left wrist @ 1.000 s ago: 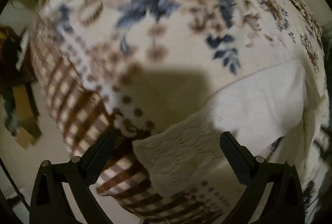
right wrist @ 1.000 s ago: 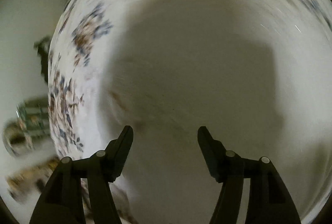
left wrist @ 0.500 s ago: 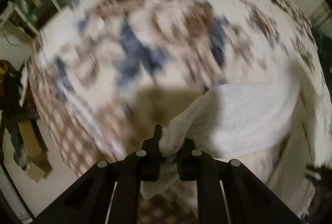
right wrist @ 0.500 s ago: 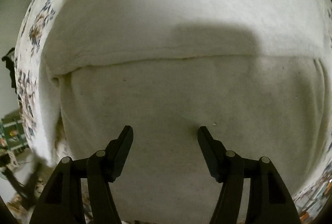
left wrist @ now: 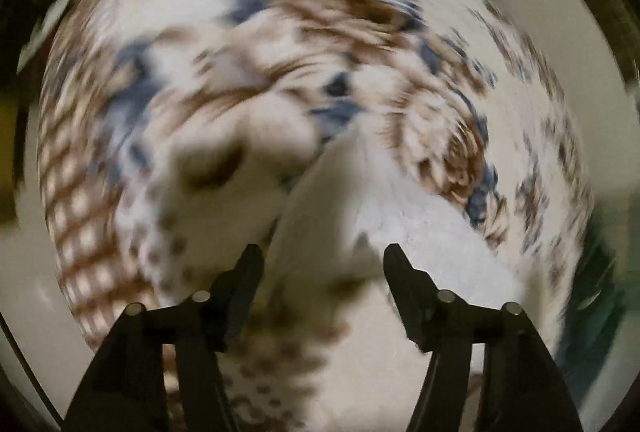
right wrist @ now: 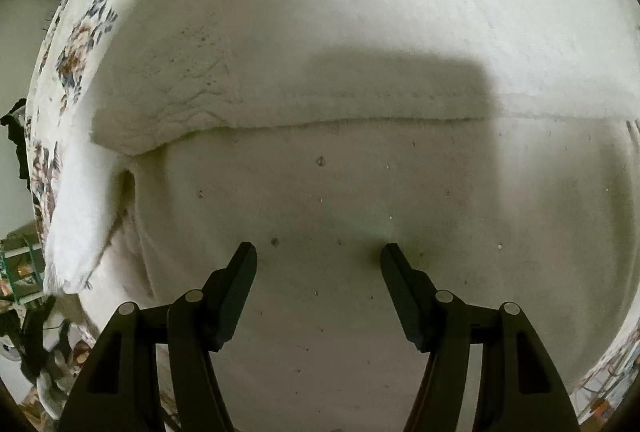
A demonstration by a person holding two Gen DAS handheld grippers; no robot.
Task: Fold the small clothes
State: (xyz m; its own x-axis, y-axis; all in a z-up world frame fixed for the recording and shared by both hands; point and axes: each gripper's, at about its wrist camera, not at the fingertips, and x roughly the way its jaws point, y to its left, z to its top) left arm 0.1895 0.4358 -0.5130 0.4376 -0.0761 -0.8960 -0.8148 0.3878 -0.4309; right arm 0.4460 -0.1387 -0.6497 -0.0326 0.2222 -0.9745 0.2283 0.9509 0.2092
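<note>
A white knitted garment [right wrist: 360, 192] lies spread on the floral bedspread [right wrist: 76, 40] and fills the right wrist view; a folded layer [right wrist: 168, 88] crosses its upper half. My right gripper [right wrist: 318, 256] is open just above the garment's lower part, holding nothing. In the blurred left wrist view a strip of the white garment [left wrist: 400, 216] runs between the fingers of my left gripper [left wrist: 322, 260], which is open; the cloth is not pinched.
The bedspread [left wrist: 280, 52] has blue and brown flowers and a brown checked border [left wrist: 76, 208] at its left edge, with floor beyond. A green rack [right wrist: 16, 268] and dark clutter sit beside the bed at far left.
My left gripper was shut on the garment's edge half a second ago and has opened, releasing it while swinging fast. My right gripper stays open and has edged closer to the garment.
</note>
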